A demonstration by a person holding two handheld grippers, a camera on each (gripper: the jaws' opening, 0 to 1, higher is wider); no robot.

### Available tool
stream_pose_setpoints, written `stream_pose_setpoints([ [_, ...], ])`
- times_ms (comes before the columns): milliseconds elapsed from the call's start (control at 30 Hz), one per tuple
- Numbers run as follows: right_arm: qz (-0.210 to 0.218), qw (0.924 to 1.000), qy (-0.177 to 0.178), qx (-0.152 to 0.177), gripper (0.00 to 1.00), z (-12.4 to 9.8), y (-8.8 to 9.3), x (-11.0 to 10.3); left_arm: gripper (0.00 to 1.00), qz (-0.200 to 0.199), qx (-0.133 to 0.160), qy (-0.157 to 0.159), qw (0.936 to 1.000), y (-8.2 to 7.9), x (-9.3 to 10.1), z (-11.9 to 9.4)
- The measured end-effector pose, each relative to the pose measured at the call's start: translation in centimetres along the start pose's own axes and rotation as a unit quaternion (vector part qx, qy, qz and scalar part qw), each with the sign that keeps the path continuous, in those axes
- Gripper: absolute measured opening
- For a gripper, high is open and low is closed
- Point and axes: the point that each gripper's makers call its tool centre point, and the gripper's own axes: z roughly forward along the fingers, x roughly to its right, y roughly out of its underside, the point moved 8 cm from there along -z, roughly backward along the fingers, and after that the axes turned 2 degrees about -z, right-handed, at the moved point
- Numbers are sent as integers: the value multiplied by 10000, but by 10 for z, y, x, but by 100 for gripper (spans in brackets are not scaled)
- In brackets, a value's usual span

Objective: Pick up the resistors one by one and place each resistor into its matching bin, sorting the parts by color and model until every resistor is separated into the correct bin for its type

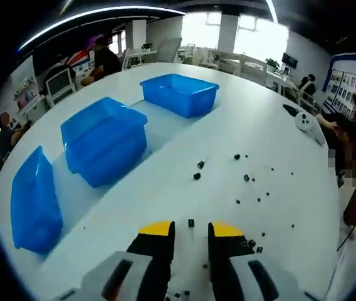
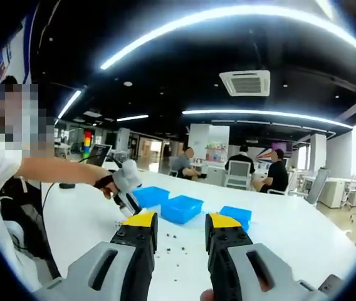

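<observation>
Blue plastic bins stand in a row on the white table (image 1: pixel 165 188) — the nearest bin (image 1: pixel 35 204), the middle bin (image 1: pixel 106 139) and the far bin (image 1: pixel 180 93), spaced a little apart. To their right, small black resistors (image 1: pixel 247 179) lie scattered loose over the tabletop, none of them in a bin that I can see.

In the left gripper view the left gripper (image 1: pixel 191 233) hovers low over the table with its yellow-tipped jaws apart, and a single resistor (image 1: pixel 191 222) lies on the table just in the gap between the tips, not gripped.

In the right gripper view the right gripper (image 2: pixel 180 224) is raised and level, jaws apart and empty — beyond it the same three bins, with a person's hand (image 2: pixel 108 183) bringing the other gripper down near the resistors.
</observation>
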Motion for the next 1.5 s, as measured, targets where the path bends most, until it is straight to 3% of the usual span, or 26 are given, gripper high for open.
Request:
stream_pose_setpoints([
  [133, -14, 10000, 24, 10, 32, 1, 0, 0, 22, -44, -161, 17, 9999, 1, -5, 7],
  [233, -18, 10000, 23, 39, 32, 0, -2, 0, 18, -110, -123, 6, 9999, -3, -8, 7],
  [367, -22, 10000, 38, 27, 32, 1, -1, 0, 7, -93, -149, -38, 9998, -3, -7, 7],
  [700, -48, 10000, 23, 22, 32, 0, -5, 1, 6, -204, -87, -170, 9996, -7, -15, 1],
  [900, -77, 10000, 33, 21, 32, -1, -6, 1, 6, -475, 665, -149, 9965, -20, -20, -32],
  [1067, -86, 10000, -4, 15, 32, 0, -6, -1, 6, -510, 1314, -292, 9896, -18, -18, -69],
  [1300, -85, 10000, -23, 5, 32, 1, -5, -2, 6, -235, 2368, -445, 9703, 11, 12, -133],
  [1367, -76, 10000, -22, -6, 32, 2, -5, -2, 6, -235, 2679, -474, 9620, 22, 20, -148],
  [1500, -62, 10000, -35, -46, 32, 4, -2, -3, 6, 2, 3076, -954, 9467, 46, 30, -174],
])
